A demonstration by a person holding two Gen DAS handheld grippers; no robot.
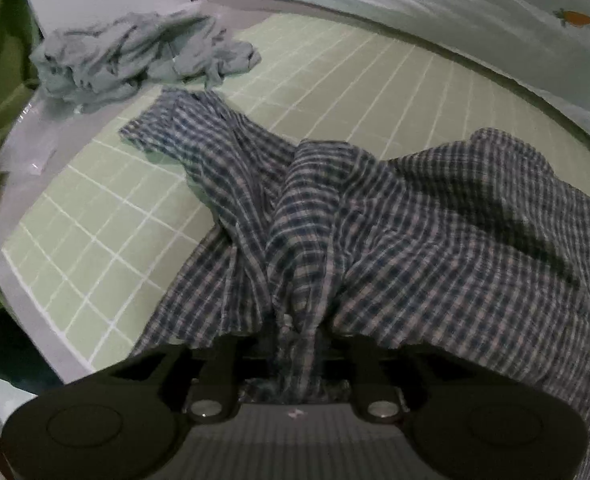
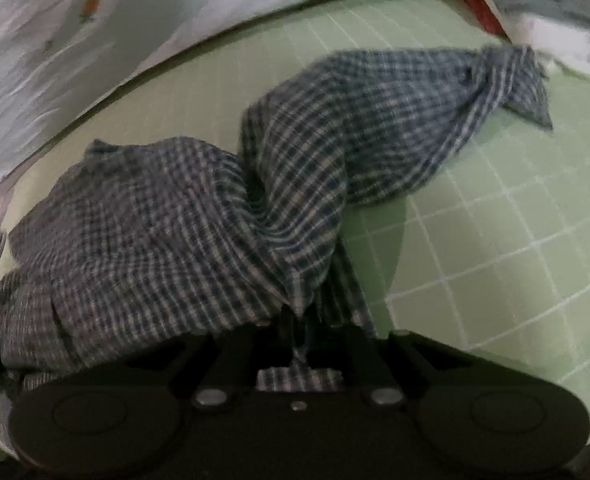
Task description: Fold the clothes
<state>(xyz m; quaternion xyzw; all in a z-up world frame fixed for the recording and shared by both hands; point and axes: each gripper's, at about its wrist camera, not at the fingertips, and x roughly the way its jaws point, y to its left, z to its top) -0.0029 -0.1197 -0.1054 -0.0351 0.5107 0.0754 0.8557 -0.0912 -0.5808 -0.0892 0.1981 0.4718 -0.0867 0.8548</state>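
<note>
My left gripper (image 1: 295, 336) and right gripper (image 2: 299, 340) each pinch bunched checked shirt (image 1: 415, 220) fabric; thin holds could slip, dropping it crumpled onto the green mat (image 1: 95, 232)

No readable text, labels, brands or numbers show in either view

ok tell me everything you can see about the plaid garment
The plaid garment is thin woven cloth, checked dark blue and pale. It lies bunched and creased on the green grid mat, one narrow end trailing toward the grey cloth. Both the left tongs and right tongs pinch gathered folds of it.
</note>
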